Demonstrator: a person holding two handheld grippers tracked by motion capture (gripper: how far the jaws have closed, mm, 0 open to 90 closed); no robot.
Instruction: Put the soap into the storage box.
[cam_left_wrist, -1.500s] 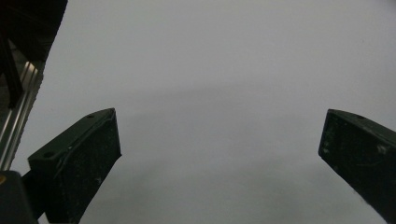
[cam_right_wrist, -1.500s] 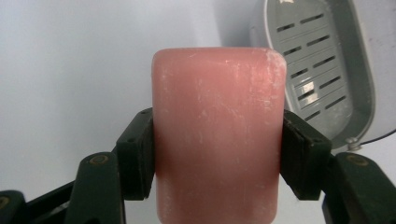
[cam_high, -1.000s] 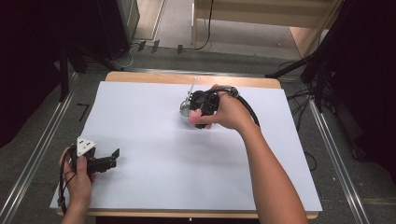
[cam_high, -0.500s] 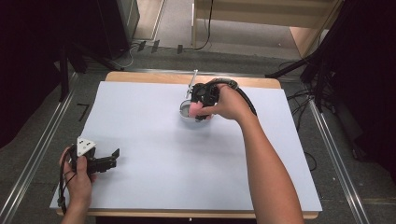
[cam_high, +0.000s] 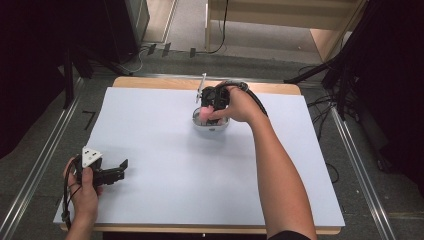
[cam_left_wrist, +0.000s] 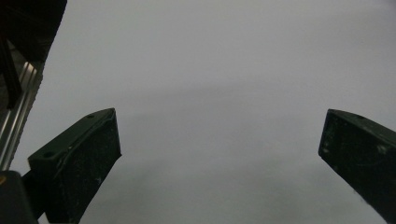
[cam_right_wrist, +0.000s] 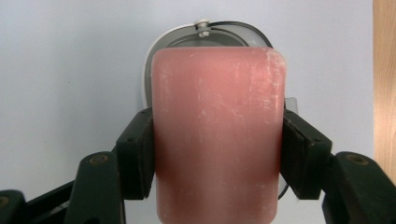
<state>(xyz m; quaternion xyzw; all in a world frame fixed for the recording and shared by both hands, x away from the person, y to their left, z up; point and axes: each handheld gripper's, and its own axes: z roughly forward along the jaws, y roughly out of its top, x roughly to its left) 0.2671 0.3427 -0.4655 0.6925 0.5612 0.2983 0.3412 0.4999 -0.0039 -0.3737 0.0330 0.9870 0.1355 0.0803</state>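
Black claws (cam_high: 114, 169) with screwed pads; grey three-cornered plate (cam_high: 90, 156); black trailing cable (cam_high: 252, 97).

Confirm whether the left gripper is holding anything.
No: the left gripper has its fingers wide apart over the bare white sheet.

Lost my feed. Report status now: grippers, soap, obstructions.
Right gripper shut on pink soap, above grey dish. Left gripper open, holding nothing, low over the white sheet. Nothing in the way.
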